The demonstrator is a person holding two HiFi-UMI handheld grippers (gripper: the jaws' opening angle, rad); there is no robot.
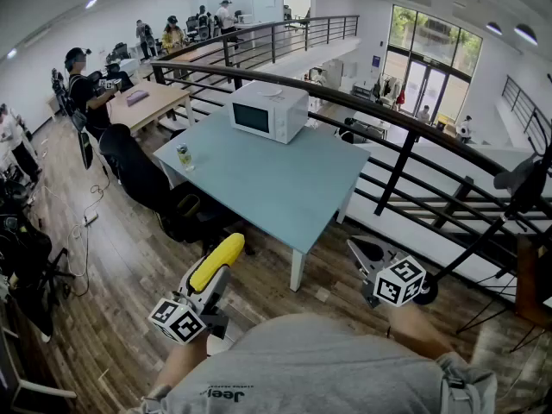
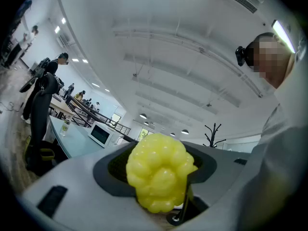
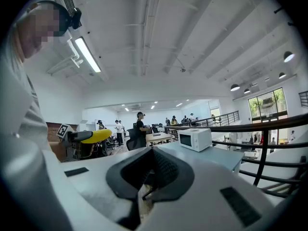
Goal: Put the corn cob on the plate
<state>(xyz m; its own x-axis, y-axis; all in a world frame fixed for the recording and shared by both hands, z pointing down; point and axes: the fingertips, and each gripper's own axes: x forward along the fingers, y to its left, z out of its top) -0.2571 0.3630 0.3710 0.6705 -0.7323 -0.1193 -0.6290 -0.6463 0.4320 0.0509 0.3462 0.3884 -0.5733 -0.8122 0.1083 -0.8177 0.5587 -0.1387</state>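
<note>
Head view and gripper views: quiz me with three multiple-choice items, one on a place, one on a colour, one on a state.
1. Where does the microwave stand?
A. on the table
B. on the floor
C. on a chair

2. What colour is the corn?
A. red
B. yellow
C. white

3. What is the left gripper doing?
A. open, empty
B. shut, empty
C. shut on the corn

Answers:
1 A, it sits near the table's far edge in the head view.
2 B, the corn is bright yellow in the head view and the left gripper view.
3 C, the left gripper view shows the jaws clamped on the corn.
</note>
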